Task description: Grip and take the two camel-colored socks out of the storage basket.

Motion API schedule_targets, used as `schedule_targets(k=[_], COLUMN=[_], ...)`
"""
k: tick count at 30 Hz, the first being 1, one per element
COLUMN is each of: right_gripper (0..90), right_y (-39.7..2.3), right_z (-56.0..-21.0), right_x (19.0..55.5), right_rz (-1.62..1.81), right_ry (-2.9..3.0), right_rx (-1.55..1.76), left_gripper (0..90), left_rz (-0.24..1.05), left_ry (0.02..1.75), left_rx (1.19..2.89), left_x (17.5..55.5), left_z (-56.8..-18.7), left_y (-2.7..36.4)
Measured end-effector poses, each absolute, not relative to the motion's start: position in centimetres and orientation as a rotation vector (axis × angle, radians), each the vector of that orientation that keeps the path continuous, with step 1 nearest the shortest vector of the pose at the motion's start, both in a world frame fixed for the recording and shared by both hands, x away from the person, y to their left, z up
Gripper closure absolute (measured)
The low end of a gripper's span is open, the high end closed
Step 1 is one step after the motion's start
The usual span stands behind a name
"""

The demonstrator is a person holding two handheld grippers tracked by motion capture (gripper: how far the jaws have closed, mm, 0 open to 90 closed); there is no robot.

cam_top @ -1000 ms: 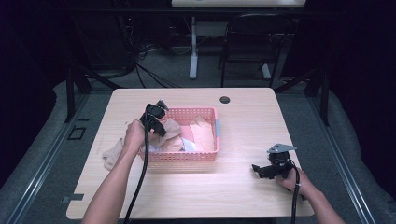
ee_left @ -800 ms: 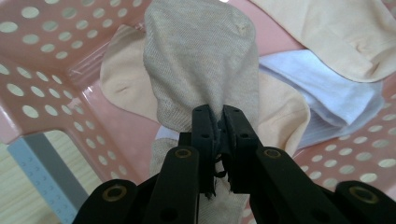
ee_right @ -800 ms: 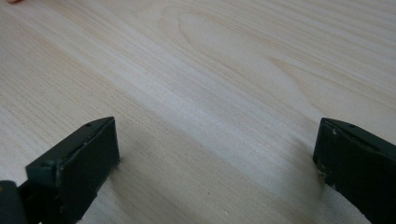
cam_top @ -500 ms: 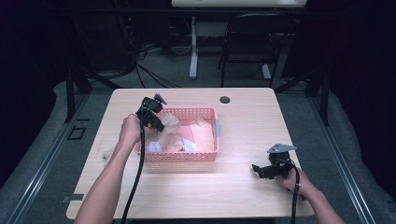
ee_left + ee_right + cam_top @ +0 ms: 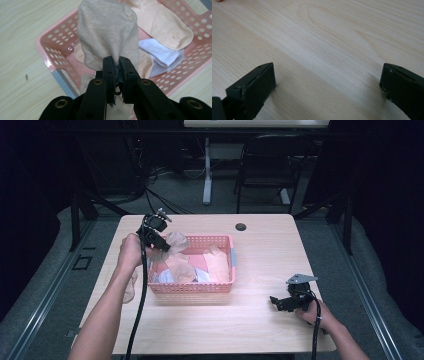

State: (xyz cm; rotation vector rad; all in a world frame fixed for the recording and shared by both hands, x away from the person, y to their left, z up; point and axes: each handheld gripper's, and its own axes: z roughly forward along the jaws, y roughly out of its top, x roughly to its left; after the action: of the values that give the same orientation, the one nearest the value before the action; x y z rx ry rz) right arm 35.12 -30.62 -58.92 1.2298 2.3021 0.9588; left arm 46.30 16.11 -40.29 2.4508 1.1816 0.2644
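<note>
A pink perforated basket (image 5: 192, 287) (image 5: 47, 50) sits mid-table with several socks in it, among them a peach sock (image 5: 160, 22) and a white cloth (image 5: 160, 53). My left gripper (image 5: 164, 245) (image 5: 115, 65) hangs over the basket's left end, shut on a grey-beige sock (image 5: 176, 241) (image 5: 107, 32) that droops from its jaws into the basket. My right gripper (image 5: 276, 301) (image 5: 328, 80) rests low on the bare table at the front right, jaws wide apart with nothing between them.
A light-coloured cloth (image 5: 131, 289) lies on the wooden table (image 5: 260, 330) left of the basket, partly behind the left forearm. A black round grommet (image 5: 241, 226) sits near the far edge. A chair (image 5: 260, 175) and cables stand beyond the table.
The left gripper has risen and drifted toward the far side, lifting the grey-beige sock higher over the basket's left end. The right gripper has stayed put.
</note>
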Motion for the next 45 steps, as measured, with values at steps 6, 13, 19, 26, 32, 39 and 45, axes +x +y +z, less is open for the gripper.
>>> schedule_targets(k=[6, 13, 19, 26, 32, 39, 45], right_gripper=[0.0, 0.0, 0.0, 0.0, 0.0, 0.0, 0.0], right_y=[-30.6, -30.6, -30.6, -30.6, -30.5, -30.5, -30.5], right_z=[-58.9, -58.9, -58.9, -58.9, -58.9, -58.9, -58.9], right_x=[35.1, 35.1, 35.1, 35.2, 35.3, 35.4, 35.4], right_rz=[0.959, 0.959, 0.962, 0.953, 0.959, 0.953, 0.954], right_ry=[2.302, 2.302, 2.3, 2.304, 2.314, 2.309, 2.309], right_rx=[1.23, 1.23, 1.227, 1.226, 1.22, 1.219, 1.218], left_gripper=[83.7, 83.7, 83.7, 83.6, 83.7, 83.6, 83.6], left_rz=[0.279, 0.31, 0.343, 0.379, 0.382, 0.377, 0.365], left_ry=[1.179, 1.204, 1.255, 1.319, 1.367, 1.413, 1.466], left_rx=[2.429, 2.393, 2.348, 2.31, 2.278, 2.242, 2.223], left_x=[45.9, 45.4, 44.7, 43.7, 42.9, 41.9, 41.2], left_z=[-39.0, -38.0, -37.3, -36.9, -37.1, -37.9, -39.3], left_y=[17.2, 19.0, 21.3, 24.4, 26.7, 28.8, 30.6])
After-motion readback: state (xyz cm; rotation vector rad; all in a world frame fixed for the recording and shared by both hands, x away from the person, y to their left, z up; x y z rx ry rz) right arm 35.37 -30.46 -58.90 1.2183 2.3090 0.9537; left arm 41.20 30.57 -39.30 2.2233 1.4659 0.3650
